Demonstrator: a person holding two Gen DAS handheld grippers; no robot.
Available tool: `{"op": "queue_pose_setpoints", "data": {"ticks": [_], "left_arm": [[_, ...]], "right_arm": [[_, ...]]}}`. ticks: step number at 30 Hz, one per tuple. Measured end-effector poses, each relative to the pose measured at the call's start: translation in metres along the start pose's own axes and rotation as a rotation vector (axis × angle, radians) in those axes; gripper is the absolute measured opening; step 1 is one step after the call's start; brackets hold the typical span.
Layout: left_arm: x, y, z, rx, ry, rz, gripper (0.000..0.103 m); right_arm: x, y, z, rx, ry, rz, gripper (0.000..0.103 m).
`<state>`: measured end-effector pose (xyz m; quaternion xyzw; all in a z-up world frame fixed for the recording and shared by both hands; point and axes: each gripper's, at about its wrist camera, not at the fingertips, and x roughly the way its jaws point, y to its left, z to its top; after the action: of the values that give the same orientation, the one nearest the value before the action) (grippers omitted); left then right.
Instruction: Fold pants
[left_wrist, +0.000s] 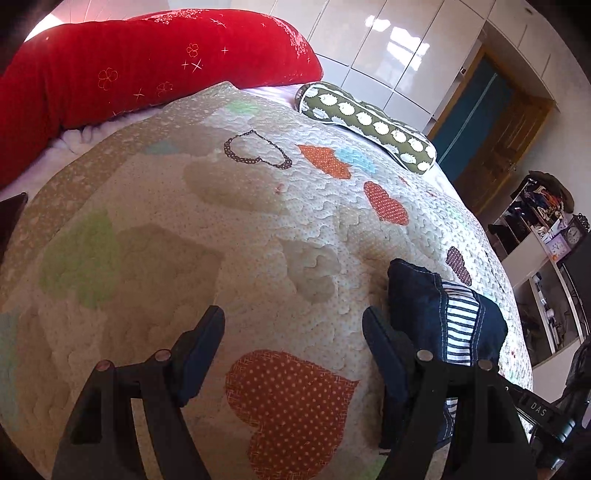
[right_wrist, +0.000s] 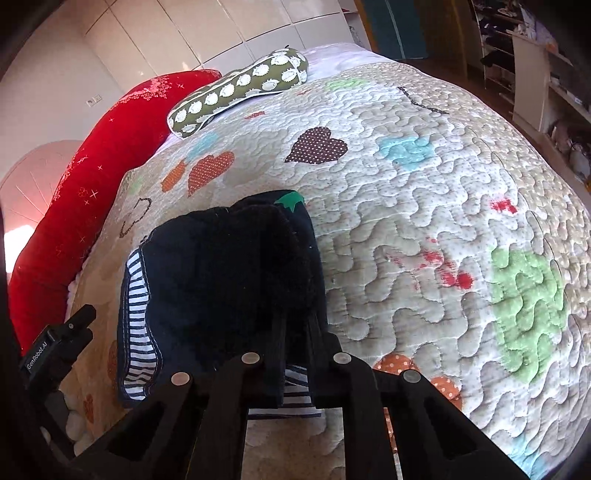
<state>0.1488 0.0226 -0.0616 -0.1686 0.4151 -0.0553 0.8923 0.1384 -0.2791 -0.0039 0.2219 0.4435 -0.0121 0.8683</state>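
Observation:
The pants (right_wrist: 229, 273) are dark navy with a striped lining and lie bunched in a thick folded stack on the quilted bed cover (right_wrist: 424, 221). My right gripper (right_wrist: 295, 354) is shut on the near edge of the pants. In the left wrist view the pants (left_wrist: 443, 314) lie just right of my left gripper (left_wrist: 293, 332), which is open and empty above the quilt (left_wrist: 221, 240), its right finger (left_wrist: 384, 347) beside the pants.
A red bolster (left_wrist: 129, 74) and a green dotted pillow (left_wrist: 369, 122) lie at the far side of the bed. White wardrobes, a door and cluttered shelves (left_wrist: 546, 240) stand beyond the bed. The left gripper's body (right_wrist: 59, 347) shows at the right wrist view's left edge.

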Motion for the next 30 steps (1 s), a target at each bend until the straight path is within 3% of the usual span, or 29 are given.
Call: {"op": "queue_pose_setpoints", "data": {"ticks": [2,8,11,17,20,22,26,28,30], "left_arm": [[-0.001,0.001,0.000,-0.002,0.000,0.000,0.076],[-0.006,0.006,0.001,-0.013,-0.019,0.012,0.076],[-0.008,0.006,0.001,-0.013,-0.025,0.016,0.076],[-0.017,0.010,0.002,-0.013,-0.059,0.027,0.076],[-0.017,0.015,0.004,-0.027,-0.058,0.027,0.076],[-0.016,0.017,0.005,-0.037,-0.050,0.022,0.076],[-0.017,0.015,0.005,-0.030,-0.056,0.016,0.076],[-0.018,0.013,0.004,-0.025,-0.064,0.023,0.076],[-0.021,0.012,0.002,-0.023,-0.074,0.028,0.076]], "right_arm": [[-0.008,0.005,0.003,-0.006,-0.015,0.000,0.011],[-0.043,0.049,0.023,-0.097,-0.177,0.005,0.013],[-0.021,0.072,0.034,-0.129,-0.106,0.058,0.024],[0.054,0.066,0.050,-0.094,0.050,0.019,0.025],[0.039,0.068,0.053,-0.098,0.044,0.024,0.025],[0.020,0.071,0.048,-0.106,-0.005,0.034,0.028],[-0.002,0.065,0.023,-0.079,-0.056,0.027,0.048],[0.009,0.055,0.010,-0.067,-0.002,0.012,0.059],[0.019,0.045,-0.001,-0.058,0.051,0.017,0.059]]}}
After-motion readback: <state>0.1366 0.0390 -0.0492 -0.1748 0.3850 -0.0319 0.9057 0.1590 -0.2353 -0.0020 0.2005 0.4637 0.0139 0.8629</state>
